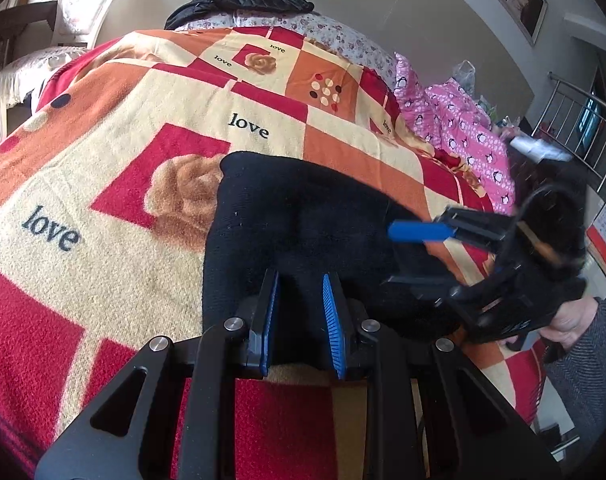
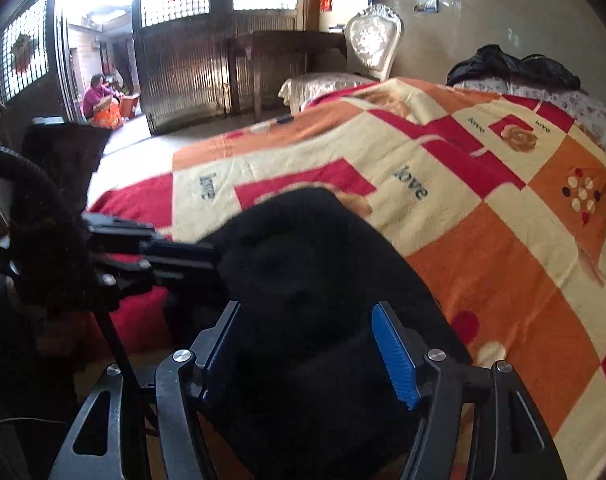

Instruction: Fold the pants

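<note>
Black knitted pants [image 1: 303,220] lie bunched in a thick folded heap on the red, orange and cream "love" blanket [image 1: 103,184] covering the bed. Left gripper [image 1: 301,320] fingers stand apart at the heap's near edge; right gripper [image 2: 311,356] fingers stand apart around dark cloth. Folds and seams are lost in the blackness.

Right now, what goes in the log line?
black pants: folded bundle on blanket | left tool: open, at near edge | right tool: open, over pants
</note>
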A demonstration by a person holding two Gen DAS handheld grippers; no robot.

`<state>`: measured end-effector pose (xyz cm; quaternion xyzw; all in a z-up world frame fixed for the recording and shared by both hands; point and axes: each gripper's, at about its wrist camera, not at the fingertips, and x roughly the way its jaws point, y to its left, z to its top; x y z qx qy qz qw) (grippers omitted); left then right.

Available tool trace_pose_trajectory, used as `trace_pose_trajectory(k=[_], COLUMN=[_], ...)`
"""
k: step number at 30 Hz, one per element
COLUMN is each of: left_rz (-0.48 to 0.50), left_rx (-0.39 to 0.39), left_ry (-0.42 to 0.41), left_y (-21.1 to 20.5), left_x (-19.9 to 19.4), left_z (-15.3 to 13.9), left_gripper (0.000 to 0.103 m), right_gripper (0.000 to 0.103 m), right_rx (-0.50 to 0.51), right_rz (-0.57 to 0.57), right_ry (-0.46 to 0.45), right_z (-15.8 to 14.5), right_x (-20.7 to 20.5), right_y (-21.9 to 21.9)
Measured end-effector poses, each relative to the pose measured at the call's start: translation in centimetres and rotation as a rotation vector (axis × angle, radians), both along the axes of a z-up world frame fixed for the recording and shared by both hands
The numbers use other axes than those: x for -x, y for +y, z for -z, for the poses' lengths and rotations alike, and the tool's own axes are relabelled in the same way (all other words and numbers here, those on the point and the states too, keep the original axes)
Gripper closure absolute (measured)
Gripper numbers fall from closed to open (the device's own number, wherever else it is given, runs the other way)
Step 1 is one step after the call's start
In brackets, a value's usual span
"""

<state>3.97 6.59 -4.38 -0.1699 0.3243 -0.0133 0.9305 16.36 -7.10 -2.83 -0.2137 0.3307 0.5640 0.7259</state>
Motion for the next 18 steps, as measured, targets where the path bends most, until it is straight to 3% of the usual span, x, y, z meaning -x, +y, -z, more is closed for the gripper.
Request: trace_pose_trajectory(k=[2, 4, 18], left_rz=[-0.001, -0.001, 0.0], left_rx=[-0.009, -0.007, 0.001], left_ry=[-0.002, -0.001, 0.002], left_y=[-0.1, -0.1, -0.1], left_x=[0.0, 0.0, -0.1], left_z=[0.0, 0.0, 0.0], left_gripper=[0.082, 0.082, 0.082], right_gripper=[0.037, 0.036, 0.035], right_rx=[-0.084, -0.119, -0.128], right_rz=[0.02, 0.017, 0.021], right_ry=[0.058, 0.048, 0.002], right_z=[1.1, 1.5, 1.4], right_x=[-0.9, -0.8, 0.3], right_y=[-0.9, -1.3, -1.5])
